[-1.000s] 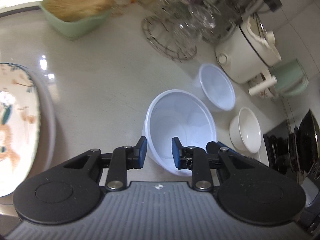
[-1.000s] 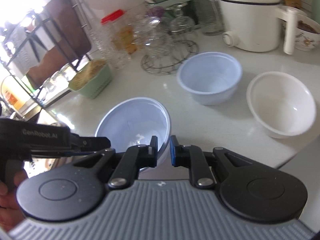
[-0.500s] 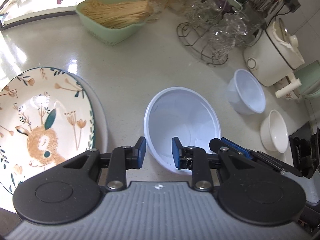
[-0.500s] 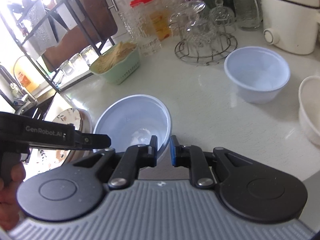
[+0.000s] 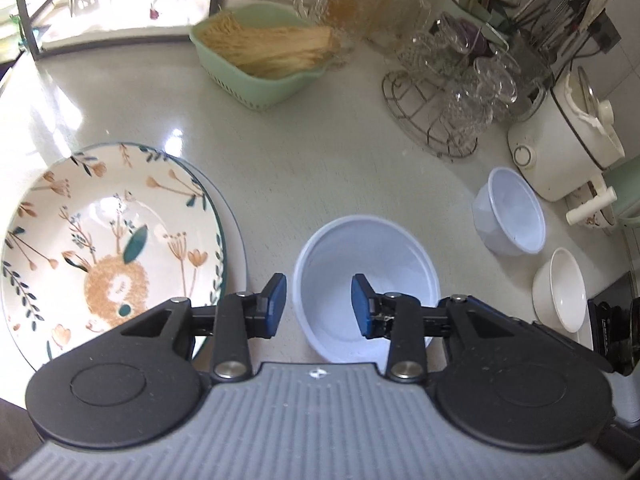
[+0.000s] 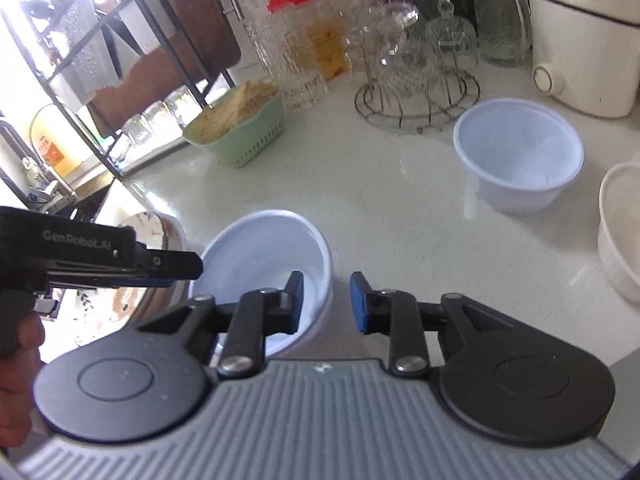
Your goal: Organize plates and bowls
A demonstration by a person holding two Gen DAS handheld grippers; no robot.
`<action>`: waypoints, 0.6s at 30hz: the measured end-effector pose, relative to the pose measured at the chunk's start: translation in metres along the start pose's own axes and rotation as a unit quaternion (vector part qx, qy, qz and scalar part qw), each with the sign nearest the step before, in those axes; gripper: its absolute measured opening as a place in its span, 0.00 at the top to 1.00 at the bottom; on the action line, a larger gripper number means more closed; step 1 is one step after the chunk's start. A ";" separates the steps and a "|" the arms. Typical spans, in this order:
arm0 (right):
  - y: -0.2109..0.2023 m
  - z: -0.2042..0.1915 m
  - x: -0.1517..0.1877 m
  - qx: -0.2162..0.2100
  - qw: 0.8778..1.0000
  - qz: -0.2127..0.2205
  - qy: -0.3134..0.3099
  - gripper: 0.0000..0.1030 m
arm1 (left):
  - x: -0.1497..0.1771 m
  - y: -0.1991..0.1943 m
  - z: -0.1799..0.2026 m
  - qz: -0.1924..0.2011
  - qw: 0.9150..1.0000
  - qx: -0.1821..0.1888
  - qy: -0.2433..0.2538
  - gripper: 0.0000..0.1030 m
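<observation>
A large pale blue bowl (image 5: pixel 360 252) stands on the counter beside a floral plate (image 5: pixel 108 240) that lies on a second plate. My left gripper (image 5: pixel 319 306) straddles the bowl's left rim. Its jaws are opening and the pads stand off the rim. From the other side my right gripper (image 6: pixel 326 304) straddles the same bowl (image 6: pixel 260 256) at its right rim, jaws also opening and clear of it. A smaller blue bowl (image 6: pixel 520 160) and a white bowl (image 6: pixel 620 232) sit further right.
A green basket of noodles (image 5: pixel 260 80), a wire rack of glasses (image 5: pixel 440 120) and a white cooker (image 5: pixel 560 148) line the back of the counter. A black shelf with glasses stands at the back left. A person's hand (image 6: pixel 16 340) holds the left gripper.
Both grippers gripped the large bowl's rim and carried it toward the floral plate. Now both pairs of jaws have spread off the rim.
</observation>
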State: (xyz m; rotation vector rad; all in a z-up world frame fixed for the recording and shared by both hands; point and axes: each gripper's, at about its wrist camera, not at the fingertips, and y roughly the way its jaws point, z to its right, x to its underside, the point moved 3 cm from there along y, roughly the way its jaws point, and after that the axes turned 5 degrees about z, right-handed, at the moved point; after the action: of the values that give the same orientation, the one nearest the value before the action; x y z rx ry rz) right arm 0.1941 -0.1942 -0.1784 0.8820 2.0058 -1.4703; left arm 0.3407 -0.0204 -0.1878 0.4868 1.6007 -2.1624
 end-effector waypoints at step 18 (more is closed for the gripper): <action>-0.087 -0.022 -0.050 -0.012 0.995 0.094 -0.019 0.71 | -0.025 -0.100 0.027 0.099 0.994 0.026 0.028 0.60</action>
State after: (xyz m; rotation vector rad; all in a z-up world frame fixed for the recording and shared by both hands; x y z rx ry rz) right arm 0.1620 -0.2018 -0.0807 0.9965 1.8542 -1.3458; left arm 0.3101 -0.0171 -0.0854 0.6962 1.4602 -2.0620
